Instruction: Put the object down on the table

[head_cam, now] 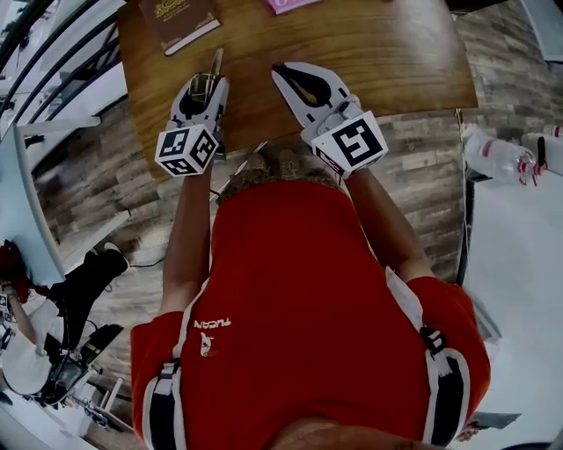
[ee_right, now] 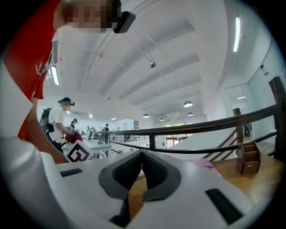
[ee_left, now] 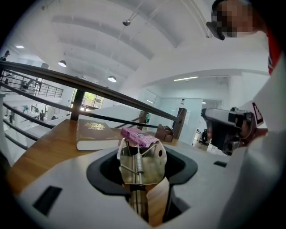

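At the upper middle of the head view, over the near edge of the wooden table (head_cam: pixel 396 61), the left gripper (head_cam: pixel 204 92) grips a metal spring clip (ee_left: pixel 142 164) between widely spread jaws. The clip's tip points toward the brown book (head_cam: pixel 176 19) at the upper left. Just right of it, the right gripper (head_cam: pixel 297 81) has its jaws pressed together on nothing. A pink box (ee_left: pixel 138 135) lies beside the book.

Table (head_cam: pixel 413 61): book (head_cam: pixel 179 19) far left, box (head_cam: pixel 290 4) to its right. Nearer: left gripper (head_cam: pixel 209 81), metal clip (ee_left: pixel 142 163) between its jaws; right gripper (head_cam: pixel 286 75) beside it, right.
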### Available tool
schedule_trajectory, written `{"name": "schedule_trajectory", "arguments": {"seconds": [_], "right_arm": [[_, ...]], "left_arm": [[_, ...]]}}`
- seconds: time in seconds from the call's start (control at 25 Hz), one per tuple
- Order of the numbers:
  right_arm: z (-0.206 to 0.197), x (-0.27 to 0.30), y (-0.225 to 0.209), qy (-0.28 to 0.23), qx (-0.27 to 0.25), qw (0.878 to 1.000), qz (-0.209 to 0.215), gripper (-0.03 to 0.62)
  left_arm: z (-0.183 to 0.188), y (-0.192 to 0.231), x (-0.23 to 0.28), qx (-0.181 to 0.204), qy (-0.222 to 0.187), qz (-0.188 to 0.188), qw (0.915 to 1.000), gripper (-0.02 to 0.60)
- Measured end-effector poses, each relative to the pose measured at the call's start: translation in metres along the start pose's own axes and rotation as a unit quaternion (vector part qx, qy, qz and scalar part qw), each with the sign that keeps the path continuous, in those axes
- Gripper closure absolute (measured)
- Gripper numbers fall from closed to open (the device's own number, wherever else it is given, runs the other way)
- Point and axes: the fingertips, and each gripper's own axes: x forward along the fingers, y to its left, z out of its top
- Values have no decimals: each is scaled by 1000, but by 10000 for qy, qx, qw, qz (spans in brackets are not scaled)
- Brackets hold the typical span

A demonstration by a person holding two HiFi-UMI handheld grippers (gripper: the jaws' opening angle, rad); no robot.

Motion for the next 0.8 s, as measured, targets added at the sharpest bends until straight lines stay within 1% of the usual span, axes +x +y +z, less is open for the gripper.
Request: {"name": "schedule_trajectory", "arguments": {"seconds": [0.28,0.56,0.8], "right_arm": [[-8,12,6,150,83,9998,-90,569],[-9,15,7,190,65,9996,-198,569],[-12,19,7,278,55,9992,-267,568]], "left_arm": [[-21,19,16,48,527,85,9986,355],[-35,31,25,103,918,280,9953,354],[-49,39,29,87,1208,318,9921,354]]}}
